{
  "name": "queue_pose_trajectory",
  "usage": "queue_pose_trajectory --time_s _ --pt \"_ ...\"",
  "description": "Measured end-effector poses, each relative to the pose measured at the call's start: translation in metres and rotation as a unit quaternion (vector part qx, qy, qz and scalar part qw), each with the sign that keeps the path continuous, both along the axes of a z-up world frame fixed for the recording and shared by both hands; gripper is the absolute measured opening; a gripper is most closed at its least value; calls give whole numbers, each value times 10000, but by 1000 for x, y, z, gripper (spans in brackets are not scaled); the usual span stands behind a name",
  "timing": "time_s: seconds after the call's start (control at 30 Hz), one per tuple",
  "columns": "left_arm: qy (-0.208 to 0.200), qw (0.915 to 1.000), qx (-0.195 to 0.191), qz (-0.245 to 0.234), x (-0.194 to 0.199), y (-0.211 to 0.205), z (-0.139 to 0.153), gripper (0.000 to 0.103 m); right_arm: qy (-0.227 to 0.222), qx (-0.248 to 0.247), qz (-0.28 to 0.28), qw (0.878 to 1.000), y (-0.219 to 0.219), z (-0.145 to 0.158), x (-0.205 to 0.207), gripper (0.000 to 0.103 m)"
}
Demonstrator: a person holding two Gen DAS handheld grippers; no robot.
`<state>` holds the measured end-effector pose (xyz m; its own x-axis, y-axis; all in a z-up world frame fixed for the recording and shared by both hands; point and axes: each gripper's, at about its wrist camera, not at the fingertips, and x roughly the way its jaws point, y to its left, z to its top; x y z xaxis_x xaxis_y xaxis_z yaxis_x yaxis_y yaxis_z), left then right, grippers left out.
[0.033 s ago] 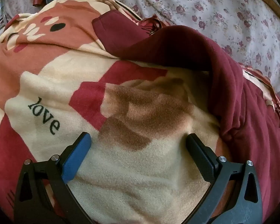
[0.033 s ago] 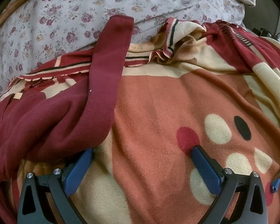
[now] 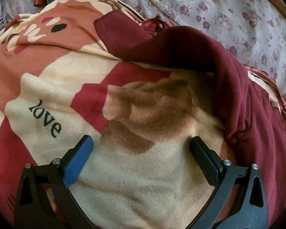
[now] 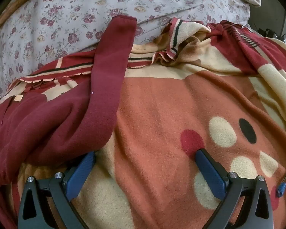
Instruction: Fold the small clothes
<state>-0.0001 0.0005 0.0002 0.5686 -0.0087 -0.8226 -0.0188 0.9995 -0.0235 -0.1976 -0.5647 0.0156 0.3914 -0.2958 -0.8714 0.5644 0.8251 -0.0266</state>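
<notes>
Maroon garment (image 4: 53, 126), rumpled and unfolded, sleeve (image 4: 114, 57) outstretched.

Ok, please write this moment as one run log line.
left gripper: open, empty | right gripper: open, empty | garment: unfolded on blanket

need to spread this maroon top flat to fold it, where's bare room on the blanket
Bare blanket lies between the "love" lettering and the maroon garment, under the open left tongs. More shows right of the sleeve, around the dots under the open right tongs. It is crowded where the garment bunches up.
</notes>
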Motion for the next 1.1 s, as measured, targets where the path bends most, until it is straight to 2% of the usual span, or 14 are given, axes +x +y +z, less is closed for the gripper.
queue_pose_trajectory --time_s 0.17,0.3,0.4,0.57,0.63,0.77,0.93,1.0,1.1 --pt "9 10000 -27 -5 -3 2 -2 102 116 133 159 9997 12 11 -6 103" --pt "30 10000 8 -44 0 -1 0 102 159 348 209 9990 31 20 -31 103" --pt "8 9999 -35 -128 -11 0 3 102 97 667 486 9965 58 38 -53 103" --pt "-65 9996 99 -249 -30 1 19 102 11 676 1131 9913 120 68 -72 103" --pt "-155 9992 144 -342 -39 0 32 102 31 750 1484 9861 146 77 -70 103" --pt "-451 9976 60 -530 -60 -3 67 102 -215 1111 2098 9712 194 96 -55 103" --pt "-607 9949 141 -797 -76 -17 95 102 -515 1352 2572 9555 236 117 -28 103" --pt "-658 9939 84 -882 -78 -26 103 102 -605 1309 2629 9540 245 123 -13 103" --pt "-726 9925 19 -981 -79 -39 111 102 -797 1170 2467 9587 260 127 10 103"
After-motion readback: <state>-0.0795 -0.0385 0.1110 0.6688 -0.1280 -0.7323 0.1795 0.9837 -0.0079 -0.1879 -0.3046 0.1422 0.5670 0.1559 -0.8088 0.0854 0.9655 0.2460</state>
